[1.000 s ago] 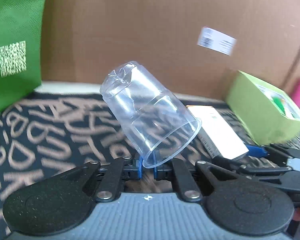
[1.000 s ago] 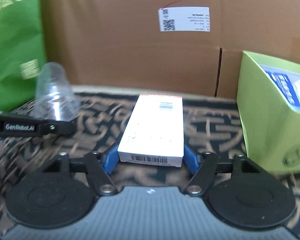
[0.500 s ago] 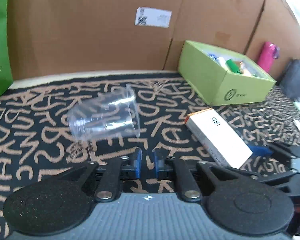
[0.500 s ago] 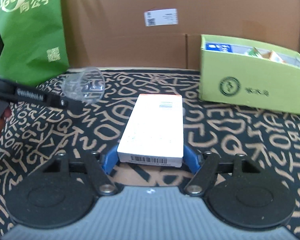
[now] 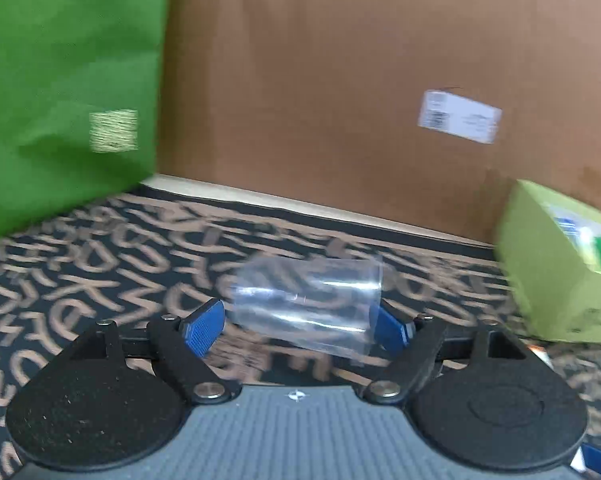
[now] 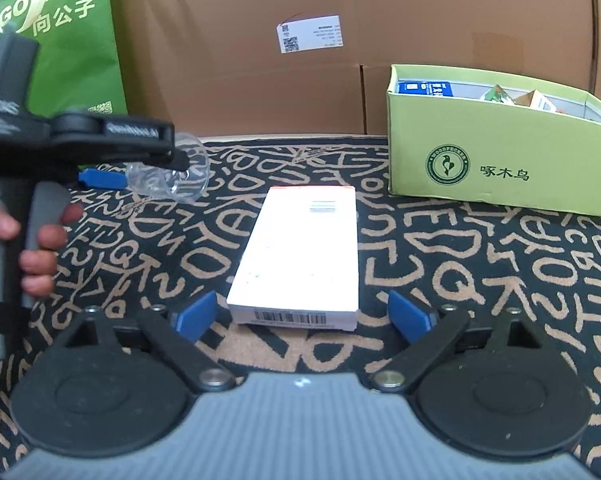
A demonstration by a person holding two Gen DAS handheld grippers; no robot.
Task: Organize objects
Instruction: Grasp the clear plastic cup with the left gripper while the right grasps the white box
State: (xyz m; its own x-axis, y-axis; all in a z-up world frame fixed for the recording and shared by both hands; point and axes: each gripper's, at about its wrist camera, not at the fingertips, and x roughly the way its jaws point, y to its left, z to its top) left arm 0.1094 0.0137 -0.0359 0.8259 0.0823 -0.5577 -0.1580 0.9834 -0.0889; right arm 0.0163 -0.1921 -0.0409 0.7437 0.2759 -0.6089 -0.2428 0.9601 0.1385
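Observation:
A clear plastic cup (image 5: 308,304) lies on its side on the patterned cloth, between the blue pads (image 5: 202,330) of my left gripper (image 5: 296,328). Those jaws are opening, and the left pad stands apart from the cup. The right wrist view shows the same cup (image 6: 172,176) at the left gripper (image 6: 140,170), whose handle a hand holds. A white box (image 6: 300,256) with a barcode end lies flat on the cloth. My right gripper (image 6: 302,316) straddles its near end. Its jaws are opening, and there is a gap on each side between the pads (image 6: 412,316) and the box.
A light green carton (image 6: 500,152) holding several small packages stands at the back right. A green bag (image 6: 72,40) stands at the back left. A brown cardboard wall (image 6: 260,40) closes off the far side of the lettered cloth (image 6: 480,272).
My left gripper let go of the cup's rim; the cup dropped from the air onto the cloth, and the jaws spread around it. The right jaws spread away from the white box's sides.

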